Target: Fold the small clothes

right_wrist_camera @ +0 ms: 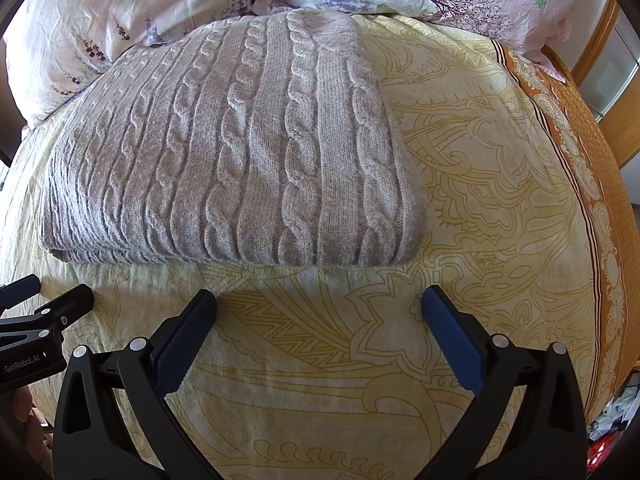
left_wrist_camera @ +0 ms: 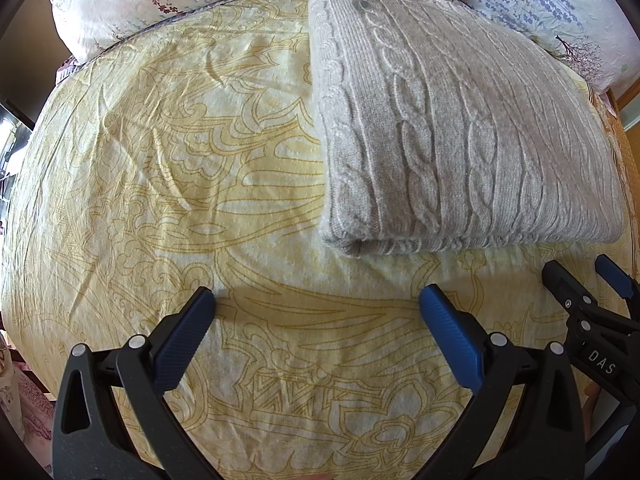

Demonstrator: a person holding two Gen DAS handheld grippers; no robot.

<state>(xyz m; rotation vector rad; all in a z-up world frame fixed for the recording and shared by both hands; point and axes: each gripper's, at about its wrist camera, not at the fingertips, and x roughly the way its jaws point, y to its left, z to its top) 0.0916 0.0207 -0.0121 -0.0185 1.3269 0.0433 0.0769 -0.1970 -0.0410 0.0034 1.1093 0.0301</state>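
1. The left claw and the right claw both hover spread wide and empty, just short of the folded beige cable-knit sweater.
2. The sweater lies on the yellow patterned bedsheet, near the floral pillows.
3. Risk: gripping only the top layer would likely pull the fold apart.

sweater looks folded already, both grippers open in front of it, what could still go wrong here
1. The folded cable-knit sweater is thick and soft; if the open right gripper pinches only the top layer at the near edge, the fold may peel open.
2. The left gripper hangs over the wrinkled yellow bedsheet and could grab sheet along with knit.
3. The two grippers sit close together and could bump.
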